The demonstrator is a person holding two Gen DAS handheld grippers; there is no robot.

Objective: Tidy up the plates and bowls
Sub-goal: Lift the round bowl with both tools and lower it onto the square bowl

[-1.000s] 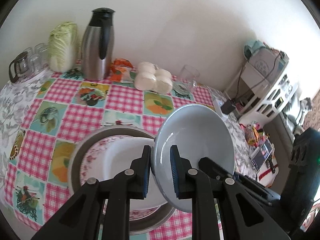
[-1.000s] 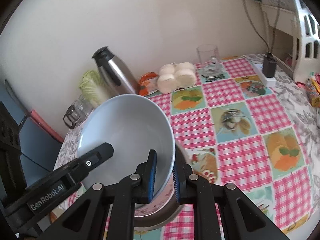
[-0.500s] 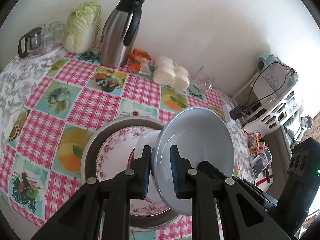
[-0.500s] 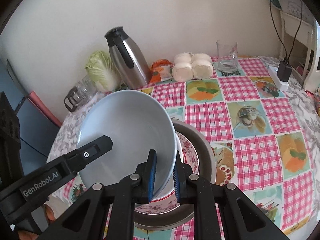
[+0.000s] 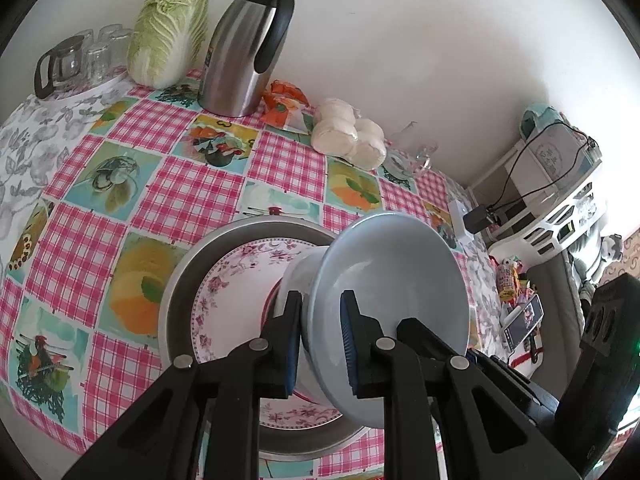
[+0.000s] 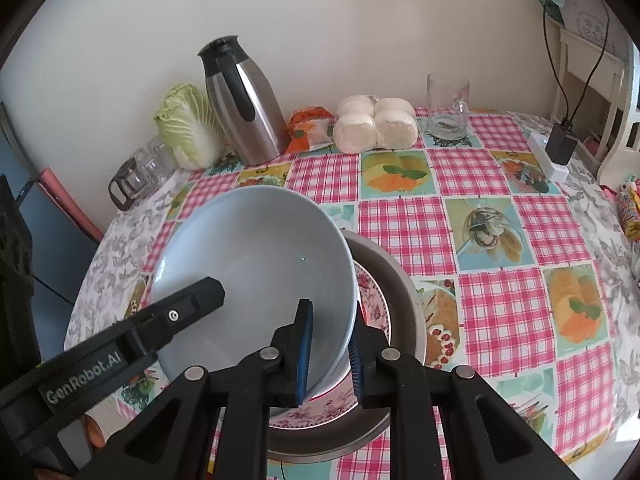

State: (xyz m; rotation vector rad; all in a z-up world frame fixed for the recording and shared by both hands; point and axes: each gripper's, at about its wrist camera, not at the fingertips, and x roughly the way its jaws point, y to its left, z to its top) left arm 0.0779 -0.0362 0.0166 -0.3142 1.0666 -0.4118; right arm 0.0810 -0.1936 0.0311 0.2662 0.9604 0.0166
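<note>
Right wrist only: left gripper [image 6: 188,300] inside bowl [image 6: 248,256].

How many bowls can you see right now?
2. A pale blue bowl is tilted over a white bowl, which sits on the floral plate inside the metal basin. More could be hidden beneath them.

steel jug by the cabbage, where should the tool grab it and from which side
Take the steel jug by its black handle. The jug stands upright, and its body looks wide, round and smooth, probably too wide for the tool. The handle is a slim upright loop on the side facing the orange packet, away from the cabbage, so come in from the packet side.
</note>
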